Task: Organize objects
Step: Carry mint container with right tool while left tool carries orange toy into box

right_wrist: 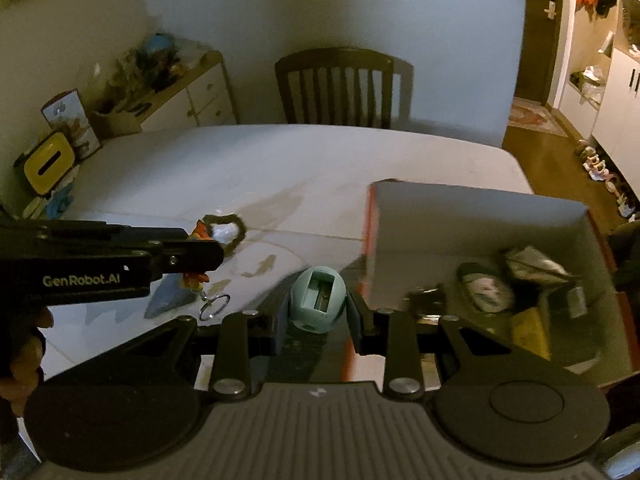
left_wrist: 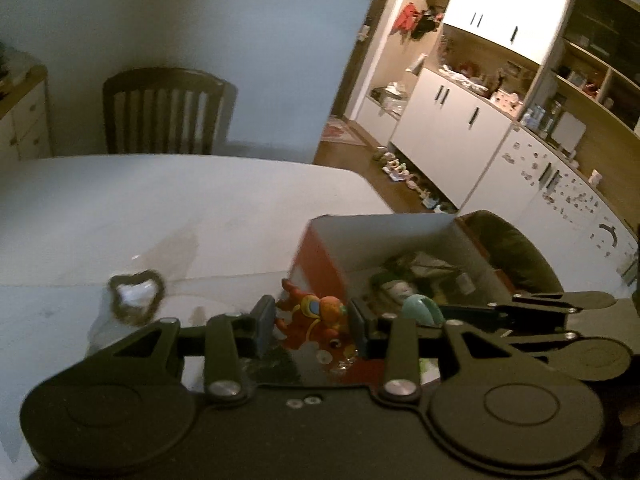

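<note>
My left gripper (left_wrist: 312, 322) is shut on an orange toy figure (left_wrist: 316, 318) with a key ring, held above the white table (left_wrist: 160, 208). In the right wrist view that same gripper (right_wrist: 196, 258) reaches in from the left with the figure (right_wrist: 196, 278) and its ring (right_wrist: 214, 306) hanging below. My right gripper (right_wrist: 318, 312) is shut on a pale green egg-shaped sharpener (right_wrist: 318, 298), which also shows in the left wrist view as a green sharpener (left_wrist: 422, 312). Both hang just left of an open red cardboard box (right_wrist: 374, 232) holding several items.
A dark fuzzy ring with a white centre (left_wrist: 136, 296) and a blue-grey piece (right_wrist: 170, 300) lie on the table. A wooden chair (right_wrist: 344, 88) stands at the far side. A yellow box (right_wrist: 48, 164) sits at the table's left edge. White cabinets (left_wrist: 452, 120) line the right.
</note>
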